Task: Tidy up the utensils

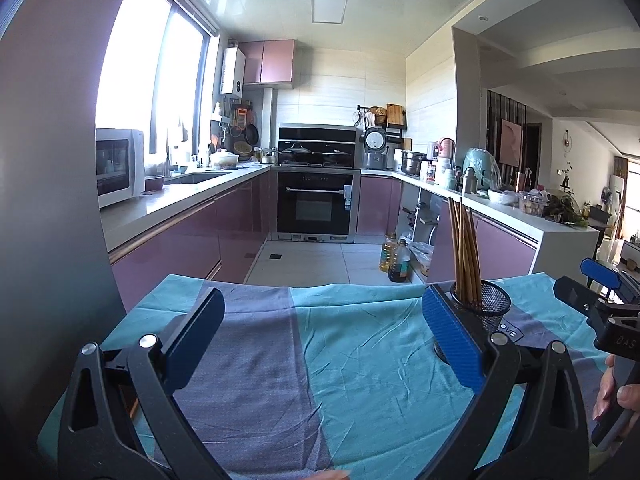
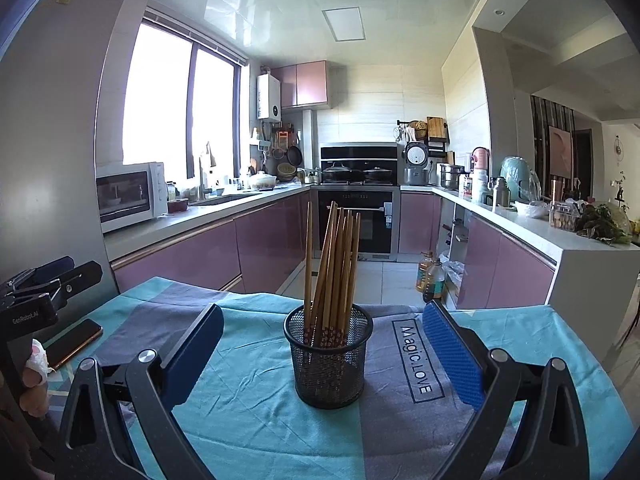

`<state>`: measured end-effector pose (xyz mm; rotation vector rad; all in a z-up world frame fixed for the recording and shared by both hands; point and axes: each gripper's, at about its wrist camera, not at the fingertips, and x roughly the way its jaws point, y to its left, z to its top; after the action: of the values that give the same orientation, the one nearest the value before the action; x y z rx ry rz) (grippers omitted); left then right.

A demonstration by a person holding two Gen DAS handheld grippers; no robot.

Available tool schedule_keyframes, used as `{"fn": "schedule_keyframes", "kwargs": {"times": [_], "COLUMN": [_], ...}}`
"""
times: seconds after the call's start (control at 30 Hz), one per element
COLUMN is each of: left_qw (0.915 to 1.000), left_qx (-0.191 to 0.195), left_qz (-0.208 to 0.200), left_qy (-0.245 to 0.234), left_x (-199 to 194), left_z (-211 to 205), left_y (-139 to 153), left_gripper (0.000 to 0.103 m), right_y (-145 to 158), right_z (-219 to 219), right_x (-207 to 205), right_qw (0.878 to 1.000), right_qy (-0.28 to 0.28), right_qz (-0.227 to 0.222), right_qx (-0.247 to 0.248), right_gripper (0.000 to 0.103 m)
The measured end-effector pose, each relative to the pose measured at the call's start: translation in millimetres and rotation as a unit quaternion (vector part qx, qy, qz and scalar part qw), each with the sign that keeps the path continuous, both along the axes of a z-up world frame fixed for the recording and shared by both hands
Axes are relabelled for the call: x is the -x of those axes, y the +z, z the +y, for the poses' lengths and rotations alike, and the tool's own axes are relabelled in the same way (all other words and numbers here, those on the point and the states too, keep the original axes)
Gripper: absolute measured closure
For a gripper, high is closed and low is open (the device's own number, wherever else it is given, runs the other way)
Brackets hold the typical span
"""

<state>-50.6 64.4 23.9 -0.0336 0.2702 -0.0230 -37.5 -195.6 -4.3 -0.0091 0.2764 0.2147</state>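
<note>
Worktop (image 2: 256,412) under the cloth, then the mesh cup (image 2: 329,360) dead ahead of my right gripper (image 2: 322,354), centred between its wide, empty jaws — chopsticks (image 2: 330,268) standing near upright inside, fanned a little. My left gripper (image 1: 322,338) is also wide and empty, with the cup off beyond its right jaw. I judge the right one nearer.

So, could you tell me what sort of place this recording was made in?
Most likely a home kitchen: a built-in black oven sits under lidded pans, a white microwave stands on the grey countertop, and a black mesh cup of wooden chopsticks stands on a teal cloth.
</note>
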Motion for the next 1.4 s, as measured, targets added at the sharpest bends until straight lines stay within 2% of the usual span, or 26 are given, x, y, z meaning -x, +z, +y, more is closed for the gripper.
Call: {"fn": "schedule_keyframes", "kwargs": {"times": [1.4], "left_qw": [1.0], "left_qx": [-0.007], "left_qz": [-0.004], "left_qy": [-0.004], "left_x": [3.0], "left_z": [-4.5], "left_y": [-0.1], "left_gripper": [0.006], "right_y": [-0.5], "right_z": [1.0], "right_x": [4.0], "right_qw": [1.0], "right_qy": [-0.005], "right_qz": [-0.005], "right_qx": [-0.007], "right_gripper": [0.006]}}
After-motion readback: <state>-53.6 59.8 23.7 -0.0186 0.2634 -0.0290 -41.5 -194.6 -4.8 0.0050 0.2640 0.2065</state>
